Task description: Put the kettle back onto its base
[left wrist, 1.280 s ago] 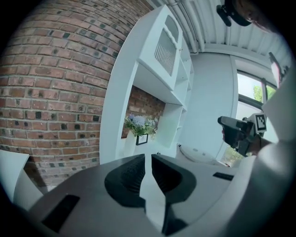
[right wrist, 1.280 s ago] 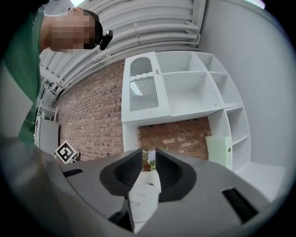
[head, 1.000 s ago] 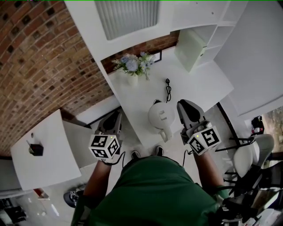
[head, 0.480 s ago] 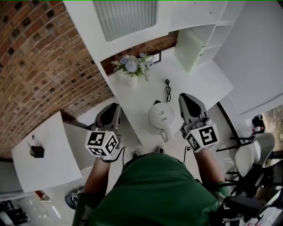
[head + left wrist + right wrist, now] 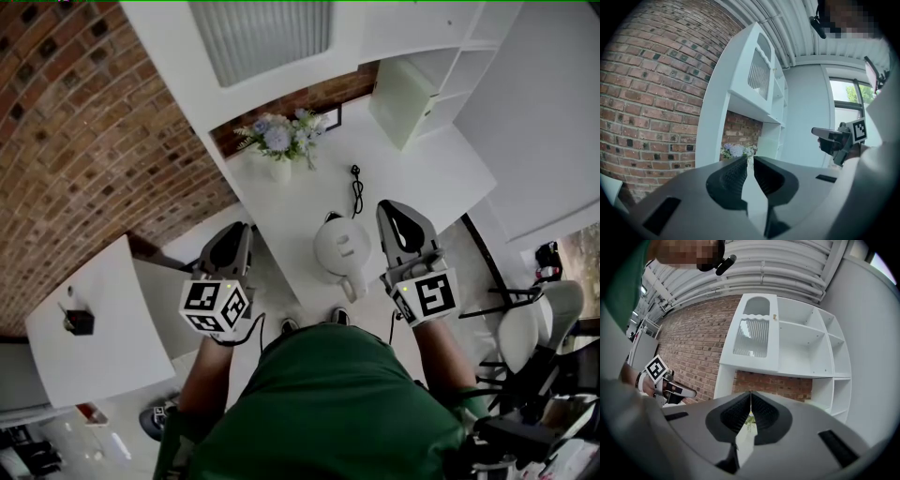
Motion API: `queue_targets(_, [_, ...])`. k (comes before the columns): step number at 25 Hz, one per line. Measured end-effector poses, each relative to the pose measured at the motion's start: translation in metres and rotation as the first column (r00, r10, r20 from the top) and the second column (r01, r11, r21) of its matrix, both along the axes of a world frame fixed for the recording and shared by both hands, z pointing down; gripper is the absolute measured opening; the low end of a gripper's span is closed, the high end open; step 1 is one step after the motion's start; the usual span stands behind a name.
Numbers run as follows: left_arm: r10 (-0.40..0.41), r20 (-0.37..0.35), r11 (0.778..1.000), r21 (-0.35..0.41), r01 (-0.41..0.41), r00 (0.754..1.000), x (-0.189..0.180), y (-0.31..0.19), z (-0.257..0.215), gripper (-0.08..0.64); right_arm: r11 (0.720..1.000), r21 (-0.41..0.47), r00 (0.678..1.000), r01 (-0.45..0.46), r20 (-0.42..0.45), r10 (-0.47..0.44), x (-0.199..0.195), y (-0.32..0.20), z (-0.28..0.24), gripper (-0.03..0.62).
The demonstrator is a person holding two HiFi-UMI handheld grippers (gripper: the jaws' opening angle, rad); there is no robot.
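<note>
In the head view a white kettle (image 5: 342, 251) stands near the front edge of the white table (image 5: 422, 178), its handle towards me. I cannot make out a base under it. My right gripper (image 5: 394, 208) hovers just right of the kettle, apart from it; the right gripper view shows that gripper (image 5: 750, 393) shut with nothing in it. My left gripper (image 5: 236, 230) hangs left of the table, off its edge. In the left gripper view its tips (image 5: 749, 160) stand a narrow gap apart and hold nothing.
A vase of flowers (image 5: 281, 141) and a black cord (image 5: 357, 190) sit further back on the table. White shelving (image 5: 422, 75) rises behind and a brick wall (image 5: 84, 141) runs along the left. A small white table (image 5: 94, 328) stands lower left, a chair (image 5: 525, 328) at right.
The right gripper has rolled a little beside the kettle. The left gripper has shifted slightly up and left. The kettle has not moved.
</note>
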State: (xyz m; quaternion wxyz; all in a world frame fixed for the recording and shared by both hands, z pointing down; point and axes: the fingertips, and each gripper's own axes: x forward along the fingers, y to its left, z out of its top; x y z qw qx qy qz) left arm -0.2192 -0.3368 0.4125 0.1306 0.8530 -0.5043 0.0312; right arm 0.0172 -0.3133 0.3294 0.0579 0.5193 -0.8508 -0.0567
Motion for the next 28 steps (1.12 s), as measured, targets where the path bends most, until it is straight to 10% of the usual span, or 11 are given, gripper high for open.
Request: queue_targets(28, [-0.018, 0.009, 0.998, -0.052, 0.019, 1.000, 0.000, -0.001, 0.020, 0.057, 1.000, 0.003, 0.999, 0.024, 0.049, -0.024, 0.006, -0.007, 0.007, 0.023])
